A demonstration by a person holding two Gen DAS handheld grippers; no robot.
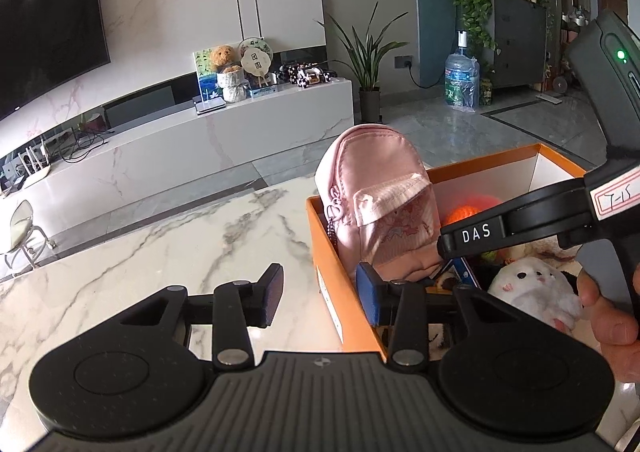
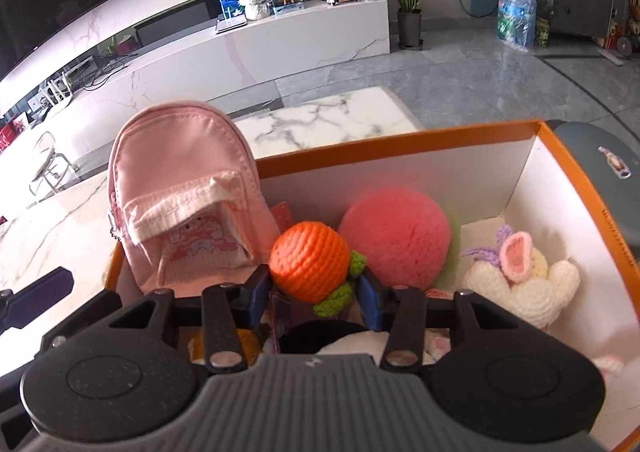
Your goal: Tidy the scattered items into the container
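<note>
Right gripper (image 1: 460,248) lettering "DAS", tag perhaps "7-15".

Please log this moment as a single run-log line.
left gripper: open, astride box wall | right gripper: open around orange crochet ball | orange box: pink backpack inside

The orange box (image 2: 400,139) runs off the right edge in both views, so its near right corner is unseen. The pink backpack (image 2: 184,187) hides the box's far left corner. In the left wrist view the right gripper (image 1: 452,252) covers most of the orange crochet ball (image 1: 460,213) and its own fingertips are hidden. Below the ball in the right wrist view, the gripper body masks a dark round object (image 2: 320,336) I cannot identify.
</note>
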